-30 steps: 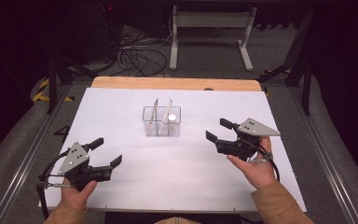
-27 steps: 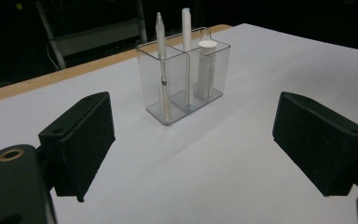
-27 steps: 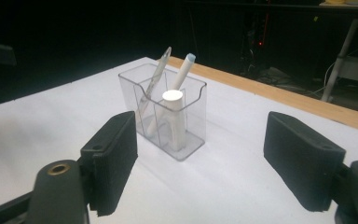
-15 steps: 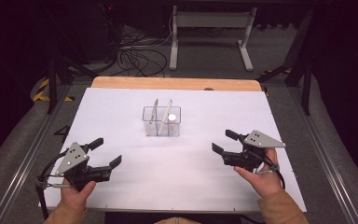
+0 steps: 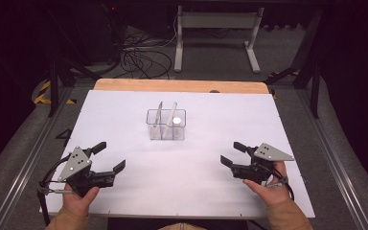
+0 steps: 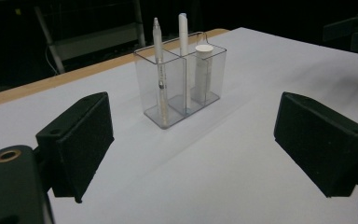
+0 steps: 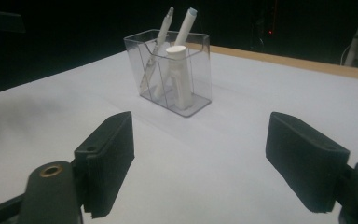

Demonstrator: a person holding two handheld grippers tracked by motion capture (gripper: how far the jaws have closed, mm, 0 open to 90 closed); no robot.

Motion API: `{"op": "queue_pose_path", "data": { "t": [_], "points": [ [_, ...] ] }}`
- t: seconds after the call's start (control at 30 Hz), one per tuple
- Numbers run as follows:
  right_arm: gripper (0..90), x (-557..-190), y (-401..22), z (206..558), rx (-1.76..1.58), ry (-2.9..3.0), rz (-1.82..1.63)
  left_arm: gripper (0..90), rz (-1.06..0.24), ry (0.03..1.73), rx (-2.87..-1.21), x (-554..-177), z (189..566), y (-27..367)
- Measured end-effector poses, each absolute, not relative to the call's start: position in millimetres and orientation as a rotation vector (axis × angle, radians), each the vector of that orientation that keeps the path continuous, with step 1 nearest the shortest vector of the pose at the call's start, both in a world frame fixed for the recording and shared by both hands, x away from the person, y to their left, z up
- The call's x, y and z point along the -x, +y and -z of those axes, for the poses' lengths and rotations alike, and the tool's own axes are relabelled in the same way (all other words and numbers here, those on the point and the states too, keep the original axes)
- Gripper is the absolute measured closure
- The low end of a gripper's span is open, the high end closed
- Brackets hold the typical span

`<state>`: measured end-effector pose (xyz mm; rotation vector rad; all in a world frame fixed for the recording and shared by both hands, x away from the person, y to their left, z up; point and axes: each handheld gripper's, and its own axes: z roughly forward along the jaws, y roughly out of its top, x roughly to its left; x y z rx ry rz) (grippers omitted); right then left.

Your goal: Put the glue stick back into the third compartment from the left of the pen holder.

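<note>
A clear plastic holder (image 5: 166,125) with several compartments stands at the middle of the white table. It holds two white pens (image 6: 158,60) (image 6: 182,42) and a short white capped tube (image 6: 203,70), all upright or slightly leaning. My left gripper (image 5: 110,155) rests near the front left of the table, open and empty, pointing at the holder (image 6: 182,88). My right gripper (image 5: 230,153) sits at the front right, also open with nothing between its jaws, and faces the holder (image 7: 175,74) from the other side. Both grippers are well apart from the holder.
The white sheet (image 5: 124,115) covers the table, with a wooden strip (image 5: 182,85) along its far edge. Beyond it, on the dark floor, lie cables (image 5: 139,57) and a metal stand (image 5: 215,28). Rails run along both sides of the table.
My right gripper has sunk and drawn back toward the front edge of the table. The left gripper and the holder have stayed put.
</note>
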<state>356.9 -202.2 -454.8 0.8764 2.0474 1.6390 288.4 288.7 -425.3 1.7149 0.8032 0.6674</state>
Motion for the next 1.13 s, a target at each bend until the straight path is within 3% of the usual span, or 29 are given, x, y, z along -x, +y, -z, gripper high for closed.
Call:
{"op": "queue_pose_path", "data": {
  "t": [0.4,1.13],
  "points": [
    [24.2,-349.9,-209.6,480.5,-0.915,2.086,-1.591,12.3,-0.669,0.804,-1.733,-288.0,427.1,287.1],
    [24.0,-354.1,-210.3,482.1,-0.930,2.100,-1.556,8.0,-0.635,0.787,-1.759,-291.2,433.3,292.2]
  ]
}}
